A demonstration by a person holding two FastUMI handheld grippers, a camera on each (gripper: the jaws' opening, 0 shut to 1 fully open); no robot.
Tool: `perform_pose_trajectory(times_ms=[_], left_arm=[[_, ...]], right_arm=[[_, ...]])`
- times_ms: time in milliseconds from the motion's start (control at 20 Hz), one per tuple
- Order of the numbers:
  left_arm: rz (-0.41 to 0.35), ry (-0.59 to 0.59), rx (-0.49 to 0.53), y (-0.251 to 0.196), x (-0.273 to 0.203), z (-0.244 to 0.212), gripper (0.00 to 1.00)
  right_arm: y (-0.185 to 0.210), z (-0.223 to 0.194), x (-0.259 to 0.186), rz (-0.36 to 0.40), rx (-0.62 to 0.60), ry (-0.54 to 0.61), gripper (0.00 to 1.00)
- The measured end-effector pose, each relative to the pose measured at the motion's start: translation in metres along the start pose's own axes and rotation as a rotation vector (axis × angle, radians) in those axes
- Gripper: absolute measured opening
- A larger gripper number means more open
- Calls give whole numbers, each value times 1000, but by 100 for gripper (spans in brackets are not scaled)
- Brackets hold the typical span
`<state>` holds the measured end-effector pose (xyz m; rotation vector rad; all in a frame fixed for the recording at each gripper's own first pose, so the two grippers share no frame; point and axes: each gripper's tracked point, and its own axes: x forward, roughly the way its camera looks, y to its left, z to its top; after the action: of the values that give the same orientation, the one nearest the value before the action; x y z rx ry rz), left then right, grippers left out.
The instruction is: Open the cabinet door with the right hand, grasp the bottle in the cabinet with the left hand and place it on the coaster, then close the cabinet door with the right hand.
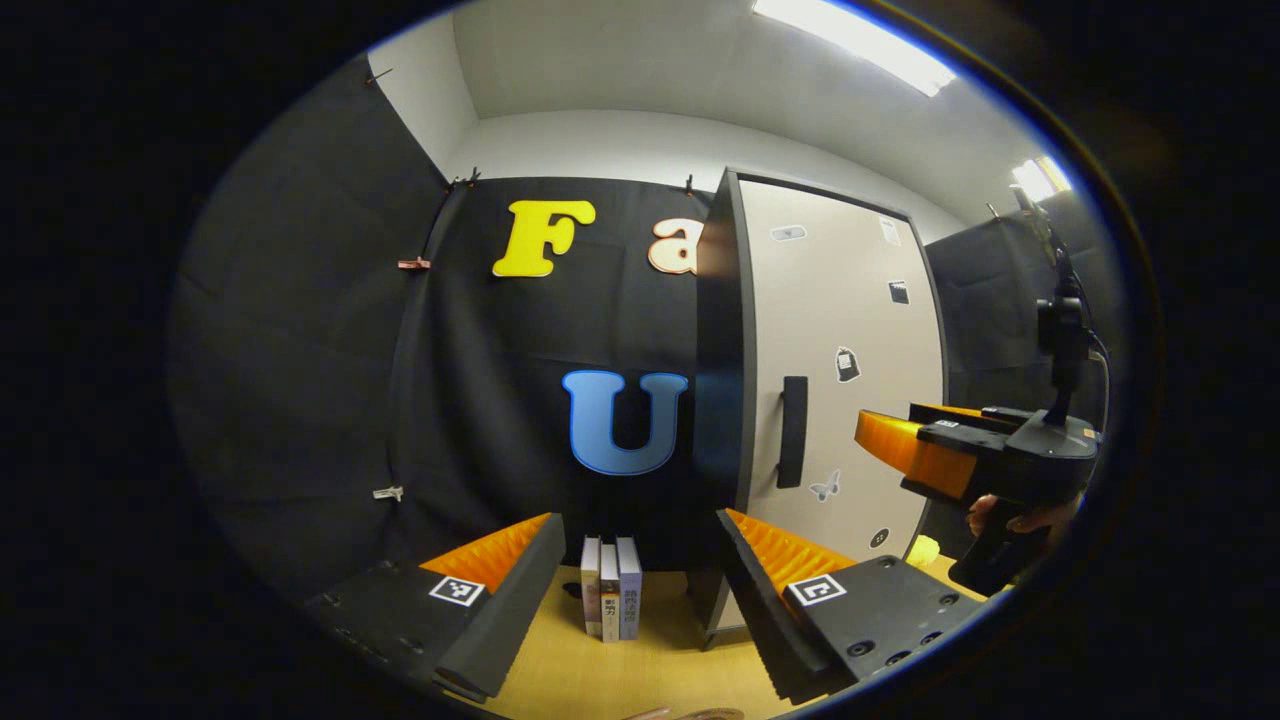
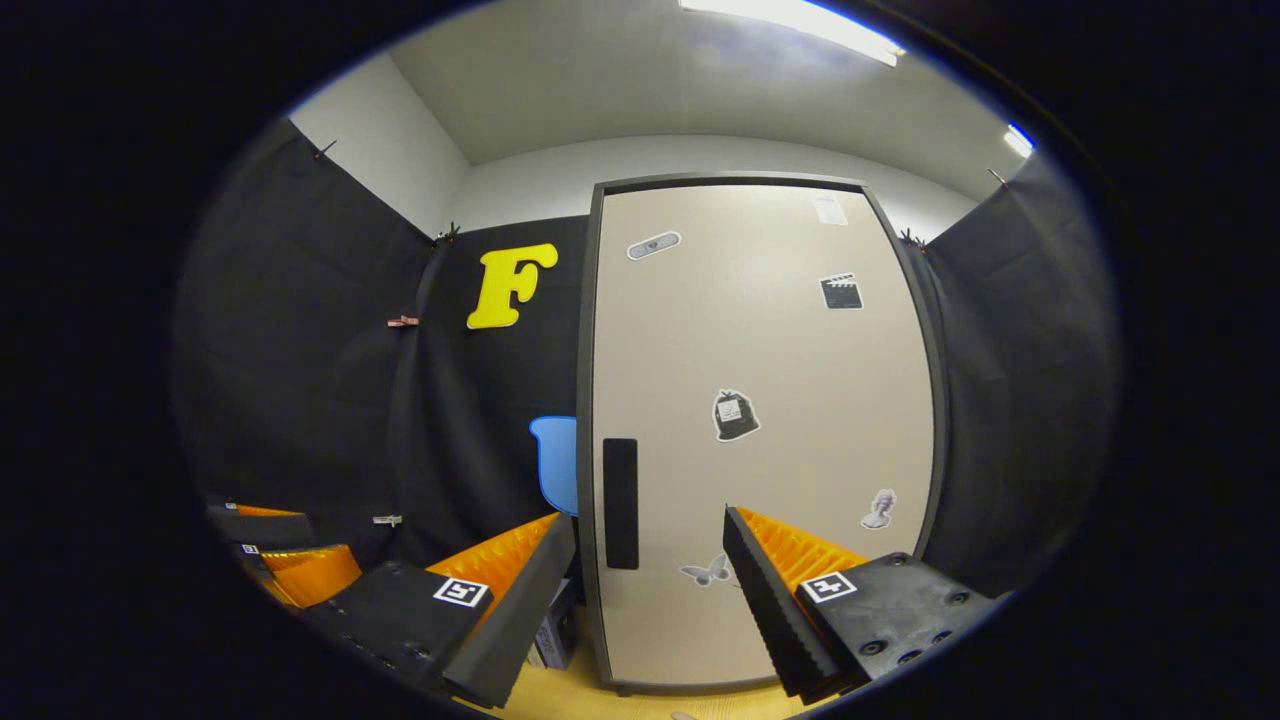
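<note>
The tall cabinet has a beige door (image 2: 760,400) that stands closed in a dark frame and hides the inside. Its black vertical handle (image 2: 620,502) is at the door's left edge. My right gripper (image 2: 650,570) is open, a short way in front of the door, with the handle between and beyond its fingers. In the left gripper view the same door (image 1: 850,300) and handle (image 1: 792,432) are seen at an angle. My left gripper (image 1: 640,565) is open and holds nothing, left of the cabinet. The right gripper (image 1: 905,450) reaches in from the right, held by a hand (image 1: 1020,518).
Three upright books (image 1: 610,585) stand on the wooden table (image 1: 570,670) by the cabinet's left side. A small yellow object (image 1: 925,548) lies low at the cabinet's right. A thin brownish rim (image 1: 700,713) peeks in at the near edge. The left gripper (image 2: 290,565) is low left.
</note>
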<state>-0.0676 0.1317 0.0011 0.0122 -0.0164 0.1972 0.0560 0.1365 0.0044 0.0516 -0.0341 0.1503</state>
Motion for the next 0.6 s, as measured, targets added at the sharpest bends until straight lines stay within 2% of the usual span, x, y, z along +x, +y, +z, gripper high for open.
perform_pose_trajectory(times_ms=[300, 600], left_arm=[[46, 11, 3, 31, 0, -7, 94], [56, 28, 15, 46, 5, -13, 94]], right_arm=[[10, -25, 46, -24, 30, 47, 97], [6, -38, 77, -78, -8, 33, 96]])
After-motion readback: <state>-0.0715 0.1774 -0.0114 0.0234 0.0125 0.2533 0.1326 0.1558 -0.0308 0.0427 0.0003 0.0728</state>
